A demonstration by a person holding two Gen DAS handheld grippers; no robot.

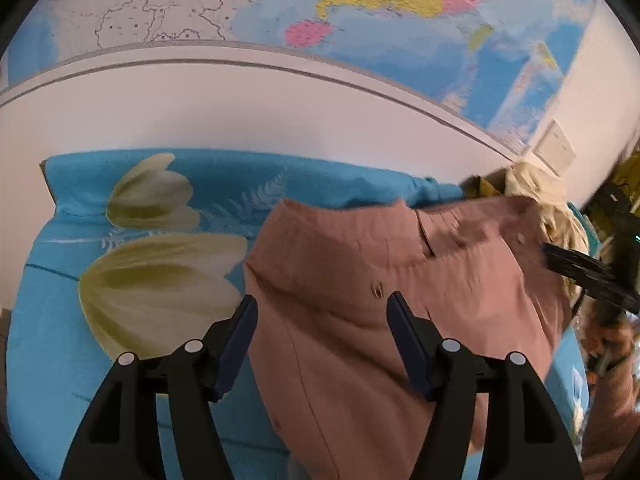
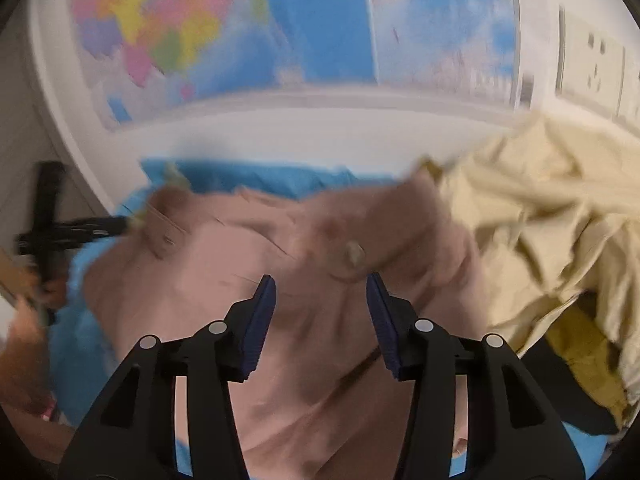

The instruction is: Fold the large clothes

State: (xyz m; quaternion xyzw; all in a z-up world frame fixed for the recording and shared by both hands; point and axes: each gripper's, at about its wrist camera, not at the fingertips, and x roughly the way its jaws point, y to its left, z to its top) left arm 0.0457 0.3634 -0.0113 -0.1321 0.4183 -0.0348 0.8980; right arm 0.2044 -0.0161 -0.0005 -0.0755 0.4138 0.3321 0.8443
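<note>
**Hovering over the pink shirt, both grippers empty**

Lying flat on the blue floral bedsheet (image 1: 52, 280), the pink shirt (image 1: 360, 280) runs lengthwise away toward the wall. Left gripper (image 1: 322, 312) and right gripper (image 2: 321, 294) stand open above it, gripping nothing, equally near.

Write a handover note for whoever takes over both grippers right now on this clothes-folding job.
Left gripper: open, holding nothing, fingers above the pink garment.
Right gripper: open, nothing pinched, over the same garment near a button.
Pink garment lies rumpled on the blue floral sheet; cream clothes are heaped at its right.
Done: no neat fold visible.
Left: spread the pink garment flat, fold it, then the cream heap.
</note>
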